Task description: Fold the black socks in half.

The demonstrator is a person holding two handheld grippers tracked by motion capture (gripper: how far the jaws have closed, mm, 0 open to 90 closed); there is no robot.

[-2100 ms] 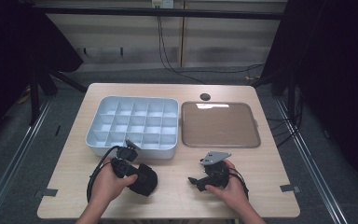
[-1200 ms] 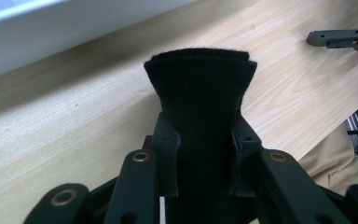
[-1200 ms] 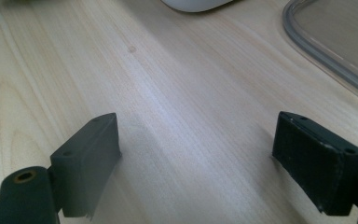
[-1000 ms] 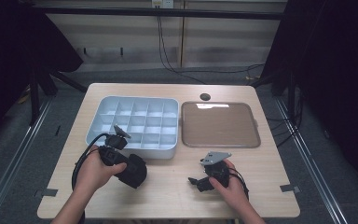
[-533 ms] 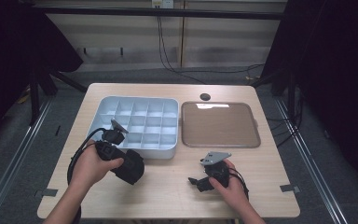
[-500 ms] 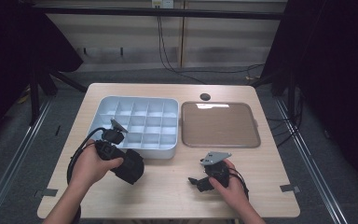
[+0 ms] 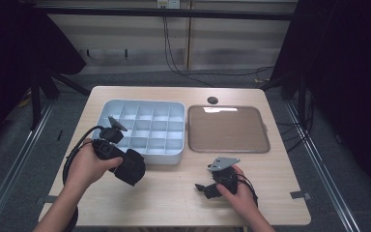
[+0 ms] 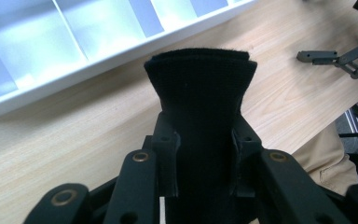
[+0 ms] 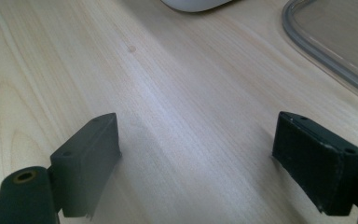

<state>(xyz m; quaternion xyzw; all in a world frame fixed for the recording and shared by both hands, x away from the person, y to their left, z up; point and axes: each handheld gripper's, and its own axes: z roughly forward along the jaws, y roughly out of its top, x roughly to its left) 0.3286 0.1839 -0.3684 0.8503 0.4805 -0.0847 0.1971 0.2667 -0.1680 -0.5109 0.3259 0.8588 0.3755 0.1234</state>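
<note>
My left gripper (image 7: 123, 162) is shut on a folded black fabric piece (image 7: 131, 167), held just above the table in front of the compartment tray (image 7: 147, 157). In the left gripper view the black fabric (image 8: 200, 79) sticks out between the two jaws, which clamp it on both sides, with the tray's white rim (image 8: 98, 58) beyond it. My right gripper (image 7: 206, 189) rests on the table at the front right, open. Its jaws stand wide apart in the right gripper view (image 9: 196, 154) with bare wood between them.
A shallow clear lid or tray (image 7: 228, 128) lies to the right of the compartment tray, and its rounded edge (image 9: 335, 46) is near my right gripper. A small dark round spot (image 7: 212, 100) sits behind it. The wooden table (image 7: 174, 203) ends close to both hands.
My left hand has carried the black fabric leftward and a little up, closer to the tray's front left corner. The right hand has stayed in place.
</note>
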